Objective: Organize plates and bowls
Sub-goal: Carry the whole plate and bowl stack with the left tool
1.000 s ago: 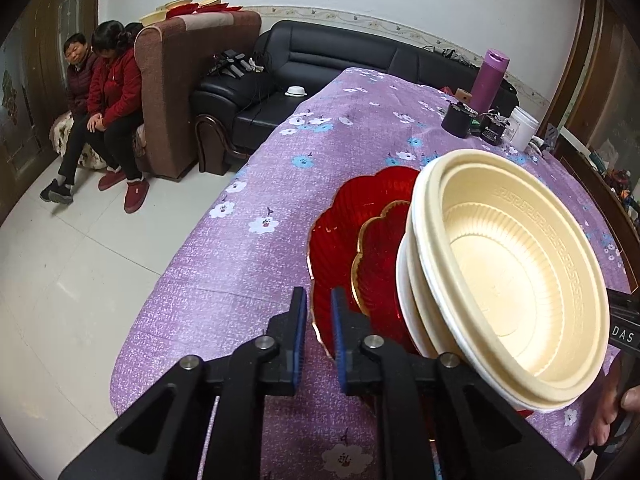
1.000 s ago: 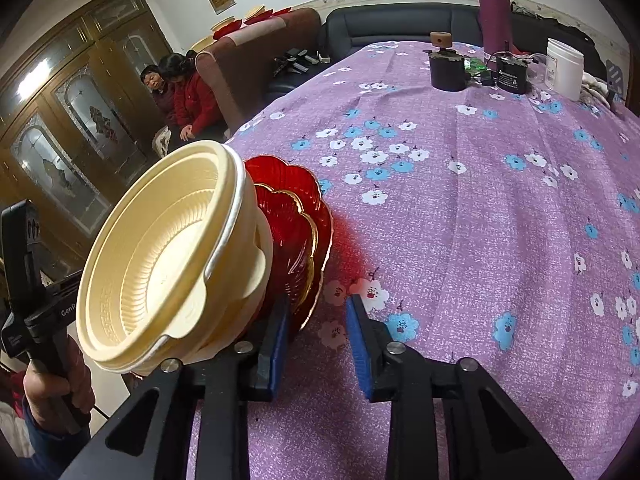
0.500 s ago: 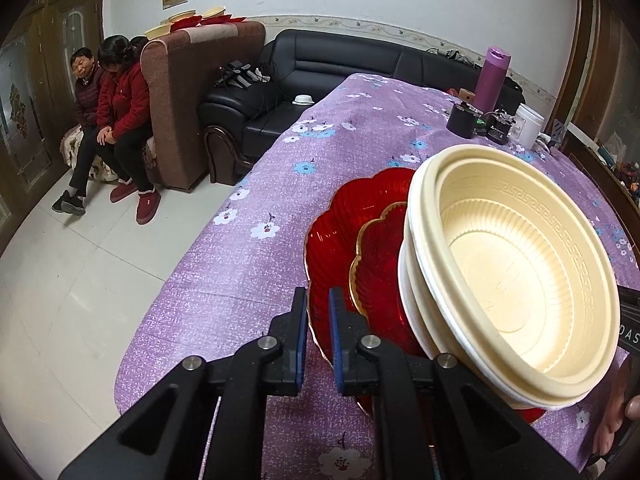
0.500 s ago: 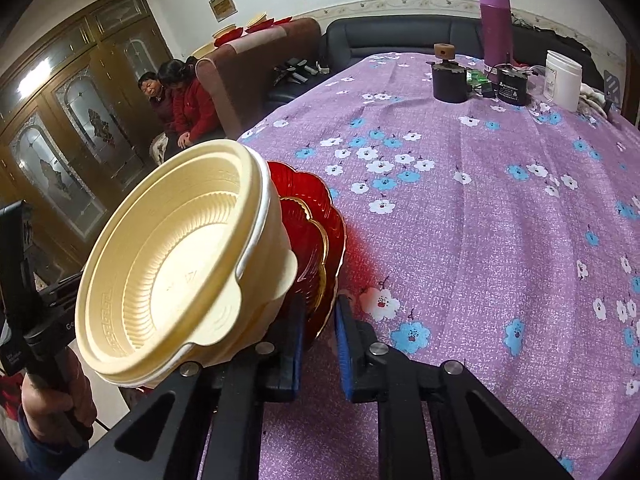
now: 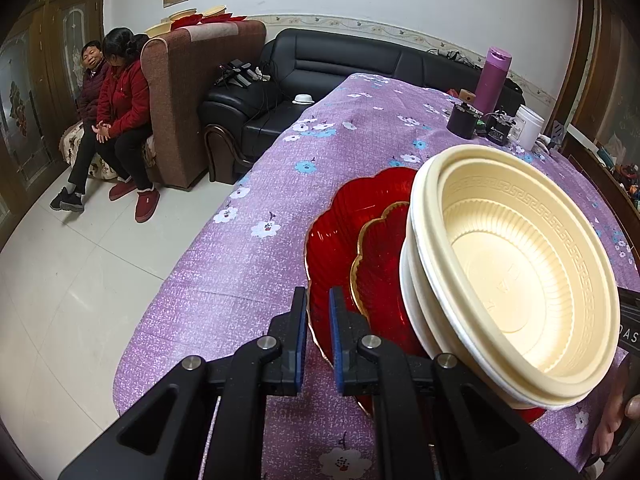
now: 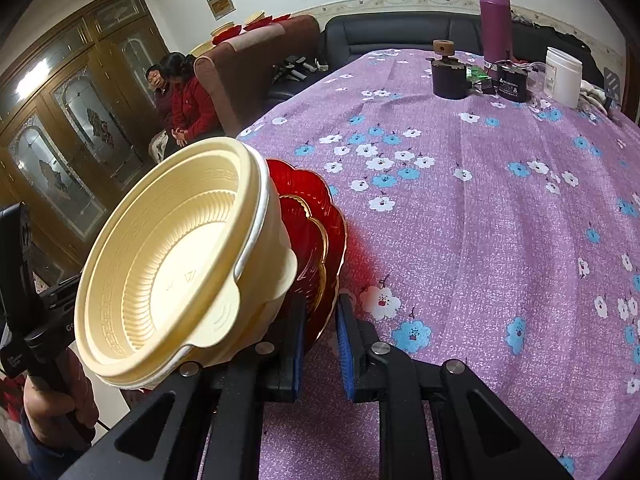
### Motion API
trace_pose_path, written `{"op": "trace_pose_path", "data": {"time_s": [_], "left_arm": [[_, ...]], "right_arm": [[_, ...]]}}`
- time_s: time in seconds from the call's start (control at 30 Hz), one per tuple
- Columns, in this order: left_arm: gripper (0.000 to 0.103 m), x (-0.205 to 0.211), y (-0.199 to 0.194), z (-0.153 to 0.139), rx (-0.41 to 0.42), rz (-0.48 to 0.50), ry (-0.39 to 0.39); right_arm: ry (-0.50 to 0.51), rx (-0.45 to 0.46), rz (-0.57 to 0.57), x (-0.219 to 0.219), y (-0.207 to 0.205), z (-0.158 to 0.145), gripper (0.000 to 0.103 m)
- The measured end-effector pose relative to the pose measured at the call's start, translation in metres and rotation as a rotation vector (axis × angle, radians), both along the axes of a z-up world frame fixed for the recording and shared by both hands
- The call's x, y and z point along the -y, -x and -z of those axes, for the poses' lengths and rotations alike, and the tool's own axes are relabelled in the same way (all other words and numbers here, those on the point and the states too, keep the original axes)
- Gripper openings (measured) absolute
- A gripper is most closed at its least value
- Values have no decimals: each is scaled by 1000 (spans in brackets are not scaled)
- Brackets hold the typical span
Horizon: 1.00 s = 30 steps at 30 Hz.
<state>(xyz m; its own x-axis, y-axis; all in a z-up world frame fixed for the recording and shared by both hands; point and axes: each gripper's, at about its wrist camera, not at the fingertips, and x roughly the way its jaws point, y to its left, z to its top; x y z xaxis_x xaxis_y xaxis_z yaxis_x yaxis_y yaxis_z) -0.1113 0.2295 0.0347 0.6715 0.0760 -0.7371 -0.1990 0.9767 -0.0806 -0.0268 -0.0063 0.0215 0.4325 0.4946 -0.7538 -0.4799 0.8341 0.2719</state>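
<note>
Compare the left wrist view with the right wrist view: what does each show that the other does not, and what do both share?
Only the left wrist view shows the tiled floor and a small white bowl on the black sofa. Only the right wrist view shows the glass-door wooden cabinet. Both show the cream bowls nested on red plates, each gripper, left gripper and right gripper, clamping the large plate's rim, and a purple bottle.

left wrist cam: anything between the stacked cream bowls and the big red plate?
Yes: a smaller gold-rimmed red scalloped plate sits between the cream plastic bowls and the large red scalloped plate.
</note>
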Motion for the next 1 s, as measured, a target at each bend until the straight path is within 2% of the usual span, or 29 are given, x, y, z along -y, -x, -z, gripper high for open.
{"op": "trace_pose_path", "data": {"time_s": [1.0], "left_arm": [[11, 2, -2, 2, 1, -1, -5]], "right_arm": [[4, 2, -1, -3, -1, 1, 17]]}}
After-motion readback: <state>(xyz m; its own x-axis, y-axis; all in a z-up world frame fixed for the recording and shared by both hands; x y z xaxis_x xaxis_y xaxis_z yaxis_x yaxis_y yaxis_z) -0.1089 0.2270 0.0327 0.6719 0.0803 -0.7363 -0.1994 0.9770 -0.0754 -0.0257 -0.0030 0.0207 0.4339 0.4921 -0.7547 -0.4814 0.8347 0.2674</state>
